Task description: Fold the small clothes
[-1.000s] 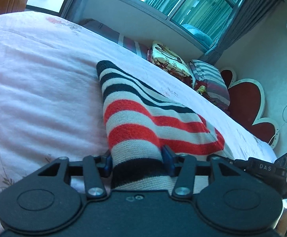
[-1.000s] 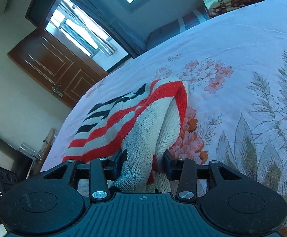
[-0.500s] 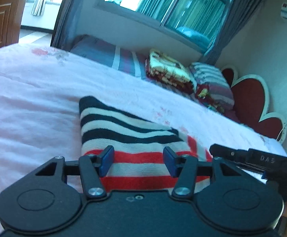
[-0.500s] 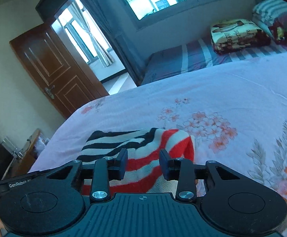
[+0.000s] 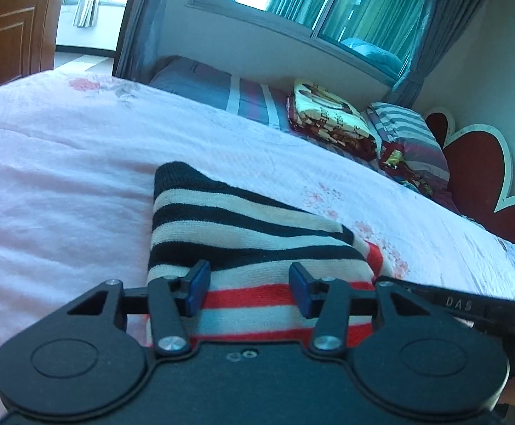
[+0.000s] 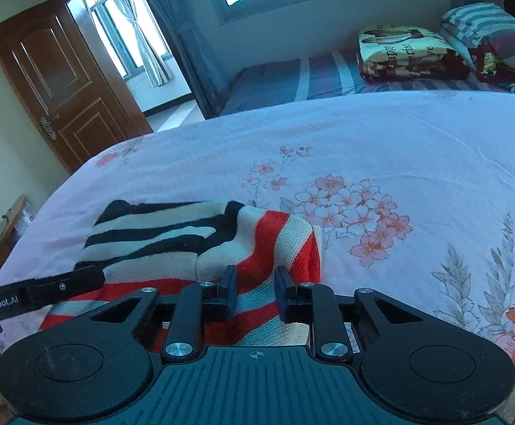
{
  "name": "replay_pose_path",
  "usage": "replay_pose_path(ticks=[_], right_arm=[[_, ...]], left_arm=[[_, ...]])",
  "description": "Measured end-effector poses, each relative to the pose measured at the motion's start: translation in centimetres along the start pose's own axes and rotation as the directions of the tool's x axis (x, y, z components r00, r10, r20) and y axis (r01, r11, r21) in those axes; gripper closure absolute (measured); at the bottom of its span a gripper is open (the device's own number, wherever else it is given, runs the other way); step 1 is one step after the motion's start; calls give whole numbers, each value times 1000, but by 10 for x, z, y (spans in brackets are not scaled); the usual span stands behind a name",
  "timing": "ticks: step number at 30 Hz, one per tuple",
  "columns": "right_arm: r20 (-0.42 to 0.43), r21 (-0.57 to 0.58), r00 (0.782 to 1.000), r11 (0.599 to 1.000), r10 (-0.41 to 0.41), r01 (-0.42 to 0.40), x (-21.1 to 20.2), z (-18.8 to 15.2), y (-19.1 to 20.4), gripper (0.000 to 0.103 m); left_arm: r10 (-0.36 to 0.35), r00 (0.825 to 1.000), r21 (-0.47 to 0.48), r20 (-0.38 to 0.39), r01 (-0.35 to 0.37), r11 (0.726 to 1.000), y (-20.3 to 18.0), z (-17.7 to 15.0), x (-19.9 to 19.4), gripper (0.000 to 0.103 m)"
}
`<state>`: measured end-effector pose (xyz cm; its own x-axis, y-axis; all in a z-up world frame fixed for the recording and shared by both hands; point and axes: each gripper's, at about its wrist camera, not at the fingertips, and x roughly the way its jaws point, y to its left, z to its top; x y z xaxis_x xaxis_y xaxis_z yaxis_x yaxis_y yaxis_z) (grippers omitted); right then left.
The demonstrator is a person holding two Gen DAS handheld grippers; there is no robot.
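A small knitted sweater (image 5: 243, 233) with black, cream and red stripes lies folded on the pink floral bedspread (image 5: 62, 177). My left gripper (image 5: 249, 283) hovers just over its near red-striped edge. Its jaws are closing, with a wide gap, and the pads press on nothing. In the right wrist view the same sweater (image 6: 193, 237) lies at lower left, its red folded end towards the right. My right gripper (image 6: 256, 292) hangs above that end, its jaws closing to a narrow gap with no cloth pinched. Each gripper's side bar shows in the other's view.
Folded blankets (image 5: 331, 117) and striped pillows (image 5: 409, 138) are stacked at the head of the bed by a red heart-shaped headboard (image 5: 480, 177). A wooden door (image 6: 62, 81) stands open at the left. Bare bedspread (image 6: 416, 163) stretches to the right of the sweater.
Both grippers have let go of the sweater and drawn back and up. The sweater now lies folded flat on the bed. The right jaws have narrowed a good deal.
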<state>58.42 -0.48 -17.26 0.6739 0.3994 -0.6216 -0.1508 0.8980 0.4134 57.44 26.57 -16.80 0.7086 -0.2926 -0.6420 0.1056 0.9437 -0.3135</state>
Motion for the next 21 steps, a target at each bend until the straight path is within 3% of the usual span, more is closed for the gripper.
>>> replay_pose_path(ticks=[6, 10, 13, 15, 21], right_arm=[[67, -60, 995, 995, 80, -76, -68, -16, 31, 81], [62, -69, 995, 995, 76, -71, -93, -48, 36, 81], [61, -61, 996, 996, 71, -67, -105, -72, 37, 81], [59, -58, 995, 996, 75, -72, -112, -88, 37, 81], [1, -34, 1000, 999, 25, -25, -99, -119, 28, 81]], left_arm=[[-52, 998, 31, 28, 51, 998, -8, -24, -58, 55], [-68, 998, 41, 4, 68, 997, -12, -53, -83, 54], [-53, 998, 79, 23, 51, 996, -15, -72, -95, 54], [-62, 998, 55, 22, 61, 997, -14, -81, -102, 54], [-42, 999, 59, -5, 42, 997, -14, -92, -95, 54]])
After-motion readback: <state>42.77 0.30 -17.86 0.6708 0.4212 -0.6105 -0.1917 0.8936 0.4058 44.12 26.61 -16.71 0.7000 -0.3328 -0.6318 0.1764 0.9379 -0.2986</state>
